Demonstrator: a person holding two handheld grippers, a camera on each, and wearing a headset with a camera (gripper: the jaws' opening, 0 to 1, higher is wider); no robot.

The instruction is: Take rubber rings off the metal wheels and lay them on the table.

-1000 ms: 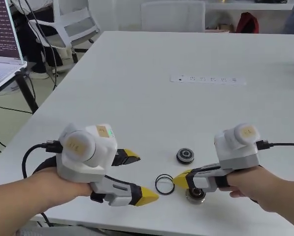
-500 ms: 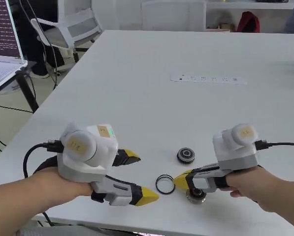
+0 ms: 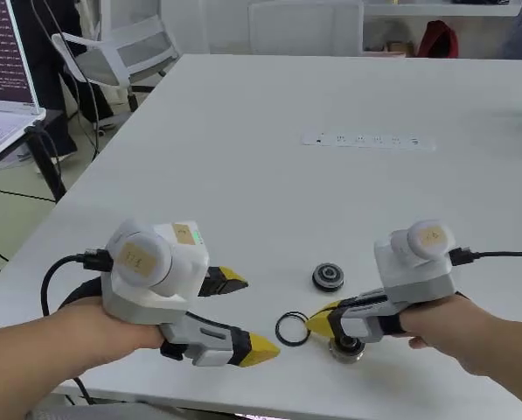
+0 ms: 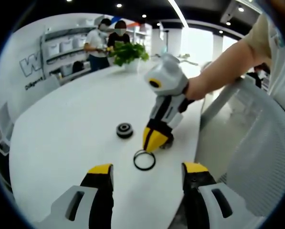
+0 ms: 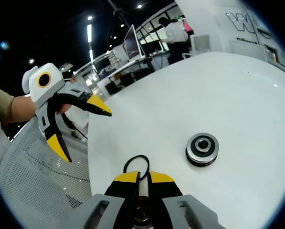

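My right gripper has its jaws almost together, only a slit between the yellow tips, and it sits low over the near wheel by the table edge. The ring lies flat on the table, touching those tips on the side toward my left gripper. The left jaws stand wide apart, hold nothing and hover just short of the ring. The far wheel stands apart behind, and its dark band looks like a ring not yet taken.

I judge the step in hand to be setting this ring down. To do it well I'd make sure the tips are clear of the rubber, then lift straight up so the ring doesn't drag or spring off the table edge, which is close. The left jaws can wait open, ready to steady the far wheel next, since a small wheel will likely skate on a smooth top if pulled from one side.

What I can't settle: in the right gripper view the ring's near edge runs into the slit, so I can't tell whether the tips pinch it or only rest against it. The near wheel is mostly hidden beneath the gripper, so I can't tell if it is fully bare
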